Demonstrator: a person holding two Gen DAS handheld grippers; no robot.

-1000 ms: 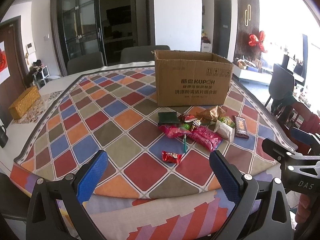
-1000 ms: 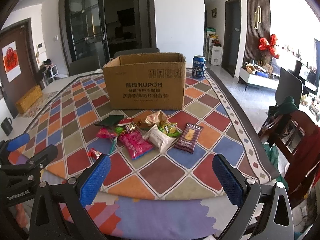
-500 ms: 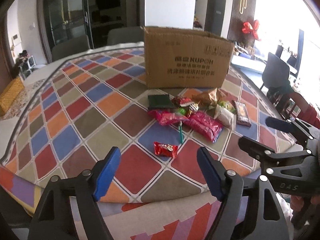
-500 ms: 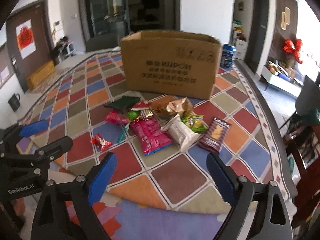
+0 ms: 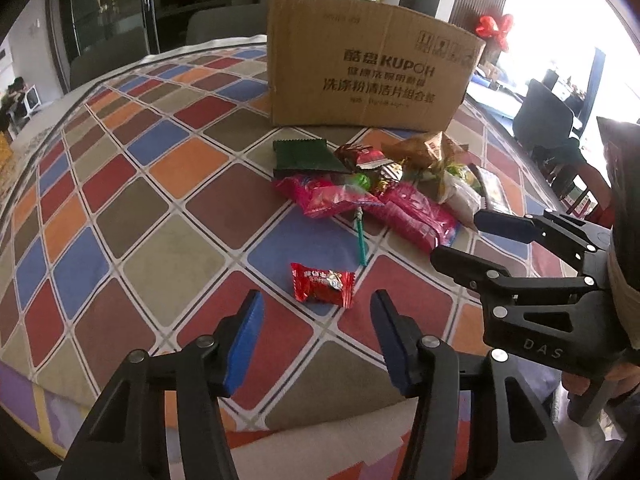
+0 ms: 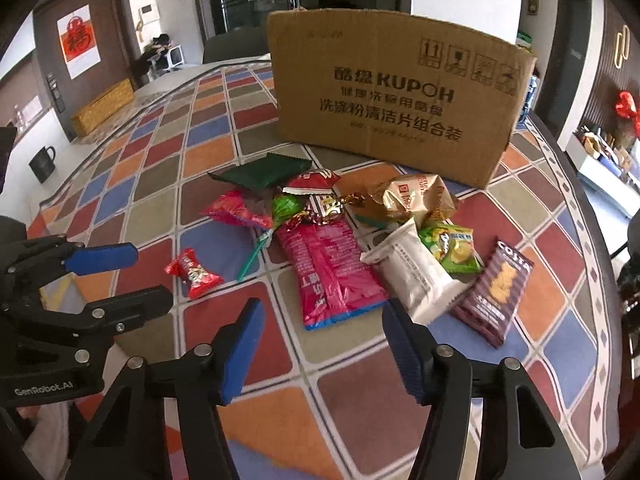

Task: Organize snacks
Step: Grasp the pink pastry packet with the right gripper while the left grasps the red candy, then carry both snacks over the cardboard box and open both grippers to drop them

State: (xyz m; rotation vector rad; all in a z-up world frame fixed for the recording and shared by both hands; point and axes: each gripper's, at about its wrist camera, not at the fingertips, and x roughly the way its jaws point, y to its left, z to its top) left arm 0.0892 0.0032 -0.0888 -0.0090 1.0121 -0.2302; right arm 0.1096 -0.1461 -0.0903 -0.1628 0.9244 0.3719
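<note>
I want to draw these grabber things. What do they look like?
Each tool is black, with two long angled fingers ending in blue pads and round silver screws at the joints. The left tool has white "GenRobot.AI" lettering on its side, seen in the right view. The right tool has "DAS" on its side, seen in the left view. No cables show.

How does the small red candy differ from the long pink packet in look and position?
The small red candy is short, with twisted ends; the long pink packet is a flat, much larger pouch. The small red candy lies alone on the tablecloth, apart from the pile; the long pink packet sits in the pile, touching the white packet. Both lie flat in front of the cardboard box.
</note>
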